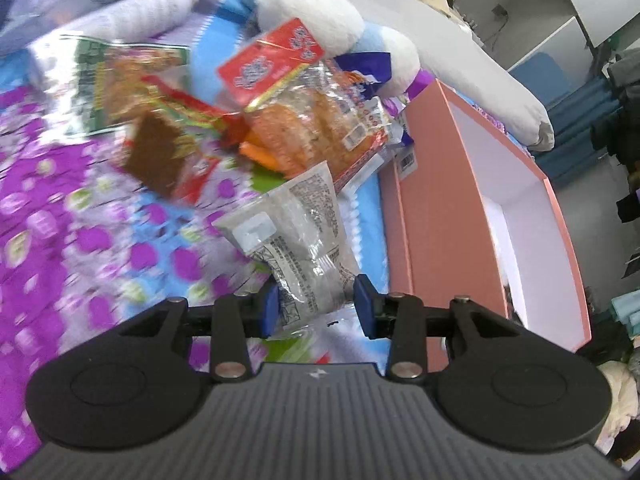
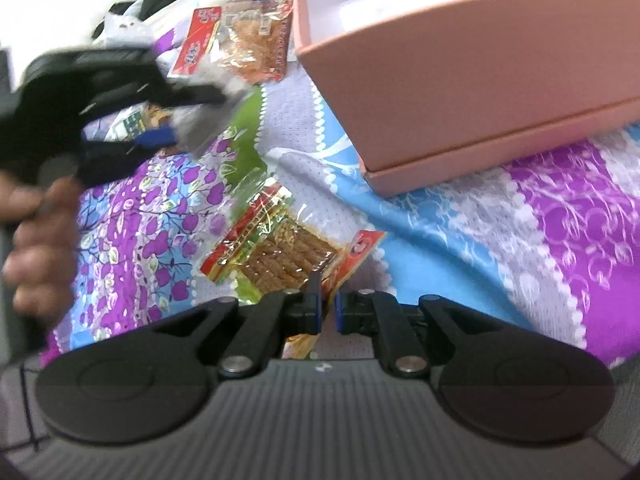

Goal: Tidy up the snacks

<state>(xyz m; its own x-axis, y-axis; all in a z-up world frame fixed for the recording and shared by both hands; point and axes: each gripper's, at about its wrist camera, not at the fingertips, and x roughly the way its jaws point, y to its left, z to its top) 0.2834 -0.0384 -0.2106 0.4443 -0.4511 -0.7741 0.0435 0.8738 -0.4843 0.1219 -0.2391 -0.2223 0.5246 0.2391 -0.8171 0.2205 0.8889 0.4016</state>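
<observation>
Left tongs (image 1: pixel 316 308): I clamp the clear snack packet (image 1: pixel 298 240), lifted over the bedspread (image 1: pixel 80 208).
Right tongs (image 2: pixel 327 306): I pinch the red-edged snack pack (image 2: pixel 280 252) by its corner.
Pink box (image 1: pixel 440 208): beside both, open on the bed.

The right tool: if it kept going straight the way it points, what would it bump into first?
Probably the flowered bedspread, just short of the pink box. The right tool is already shut on the red-edged snack packet; depth is hard to judge.
</observation>
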